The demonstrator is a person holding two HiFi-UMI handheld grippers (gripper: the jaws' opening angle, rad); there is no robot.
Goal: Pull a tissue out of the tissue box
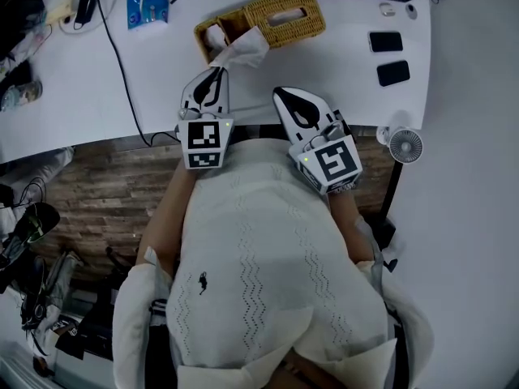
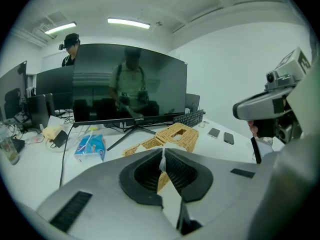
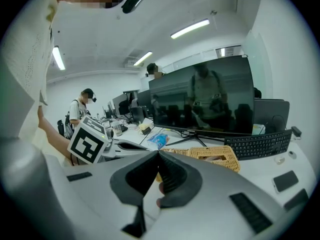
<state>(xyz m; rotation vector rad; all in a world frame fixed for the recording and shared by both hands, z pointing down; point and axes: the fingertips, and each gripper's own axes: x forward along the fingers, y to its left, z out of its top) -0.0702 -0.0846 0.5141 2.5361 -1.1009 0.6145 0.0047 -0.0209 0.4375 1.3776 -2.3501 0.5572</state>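
The woven wicker tissue box (image 1: 284,19) stands at the far middle of the white desk (image 1: 97,87); it also shows ahead in both gripper views (image 2: 176,135) (image 3: 212,154). My left gripper (image 1: 219,70) is shut on a white tissue (image 1: 246,49), which spreads out from its tips just in front of the box's near left corner. In the left gripper view a sliver of the tissue (image 2: 161,165) is pinched between the dark pads. My right gripper (image 1: 280,93) hovers beside it over the desk's near edge, shut with nothing in it, its pads (image 3: 167,171) meeting at the tip.
A blue packet (image 1: 147,2) lies at the desk's far left, with a black cable (image 1: 122,71) crossing nearby. Two phones (image 1: 389,55) lie at the right and a small fan (image 1: 405,146) sits off the right corner. A monitor (image 2: 130,84) and a keyboard (image 3: 265,144) stand behind the box.
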